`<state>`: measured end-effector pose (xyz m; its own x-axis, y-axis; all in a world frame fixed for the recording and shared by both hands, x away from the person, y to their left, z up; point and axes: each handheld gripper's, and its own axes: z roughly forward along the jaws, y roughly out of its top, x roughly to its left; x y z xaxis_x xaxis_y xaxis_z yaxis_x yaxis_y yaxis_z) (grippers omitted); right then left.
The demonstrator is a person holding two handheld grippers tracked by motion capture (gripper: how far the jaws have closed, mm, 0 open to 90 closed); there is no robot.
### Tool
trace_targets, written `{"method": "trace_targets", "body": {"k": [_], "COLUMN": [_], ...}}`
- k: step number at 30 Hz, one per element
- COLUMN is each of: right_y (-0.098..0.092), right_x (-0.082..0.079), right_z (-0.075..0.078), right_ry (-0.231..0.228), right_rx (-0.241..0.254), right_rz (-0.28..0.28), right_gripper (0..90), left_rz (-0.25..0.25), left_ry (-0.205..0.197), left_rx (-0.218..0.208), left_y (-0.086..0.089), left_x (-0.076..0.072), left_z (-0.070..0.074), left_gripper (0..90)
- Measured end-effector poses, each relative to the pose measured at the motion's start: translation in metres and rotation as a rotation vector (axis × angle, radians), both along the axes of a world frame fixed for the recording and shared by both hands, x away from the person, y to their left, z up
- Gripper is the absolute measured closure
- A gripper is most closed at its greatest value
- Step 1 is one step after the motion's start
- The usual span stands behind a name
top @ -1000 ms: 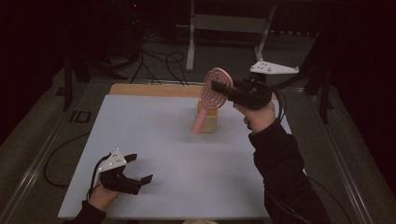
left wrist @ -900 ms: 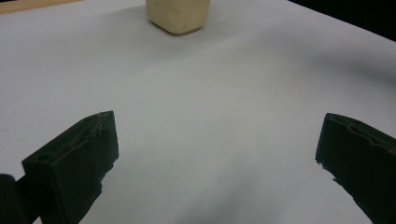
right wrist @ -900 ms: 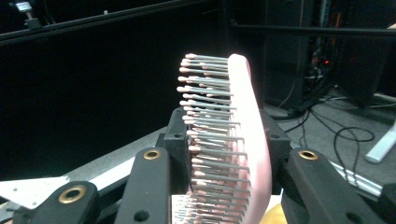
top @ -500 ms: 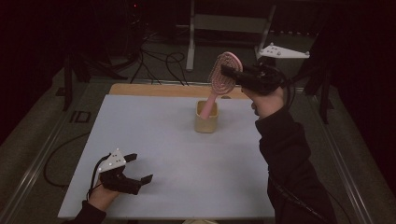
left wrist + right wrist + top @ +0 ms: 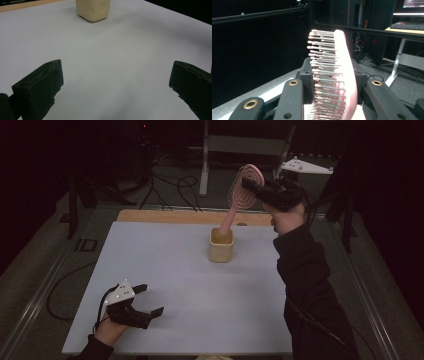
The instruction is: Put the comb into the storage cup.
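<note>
A pink hairbrush [image 5: 239, 200] stands tilted, its handle end down in a cream square cup [image 5: 221, 246] at the table's far middle. My right gripper [image 5: 251, 183] is shut on the brush head; in the right gripper view the bristles and pink back [image 5: 342, 75] sit squeezed between the two black jaws. My left gripper [image 5: 151, 300] rests low at the table's near left, open, with nothing between its fingers [image 5: 41, 87]. In the left gripper view the cup [image 5: 93, 10] stands far ahead.
A grey mat [image 5: 170, 285] covers the table, with a wooden strip [image 5: 165, 216] along the far edge. Cables, a metal stand [image 5: 205, 160] and dark furniture lie on the floor beyond.
The right gripper has carried the brush head up and to the right, so the brush stands steeper in the cup. The left gripper has stayed put.
</note>
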<state>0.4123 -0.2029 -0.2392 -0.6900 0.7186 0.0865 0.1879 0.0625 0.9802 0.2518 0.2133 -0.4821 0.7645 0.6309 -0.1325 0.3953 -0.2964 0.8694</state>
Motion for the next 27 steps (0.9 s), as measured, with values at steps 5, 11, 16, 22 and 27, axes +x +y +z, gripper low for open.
{"method": "trace_targets", "body": {"k": [5, 11, 16, 22, 27], "right_y": [0.000, 0.002, 0.005, 0.008, 0.011], "right_x": [0.010, 0.020, 0.027, 0.034, 0.038], "right_z": [-0.008, -0.023, -0.035, -0.046, -0.055], "right_ry": [0.003, 0.012, 0.025, 0.033, 0.039], "right_rx": [-0.004, 0.002, -0.003, -0.009, -0.014], "right_rz": [-0.012, -0.027, -0.034, -0.037, -0.039], "right_gripper": [64.8, 64.9, 64.8, 64.9, 64.8], "left_rz": [0.000, 0.004, 0.004, -0.001, -0.005], "left_ry": [-0.005, -0.012, -0.012, -0.019, -0.020], "left_rx": [0.002, -0.001, -0.003, -0.010, -0.016], "left_y": [0.000, 0.001, 0.002, 0.001, 0.001], "left_x": [0.000, 0.000, 0.000, -0.001, -0.001], "left_z": [0.000, 0.000, 0.000, -0.001, 0.000], "left_gripper": [0.2, 0.2, 0.2, 0.2, 0.2]}}
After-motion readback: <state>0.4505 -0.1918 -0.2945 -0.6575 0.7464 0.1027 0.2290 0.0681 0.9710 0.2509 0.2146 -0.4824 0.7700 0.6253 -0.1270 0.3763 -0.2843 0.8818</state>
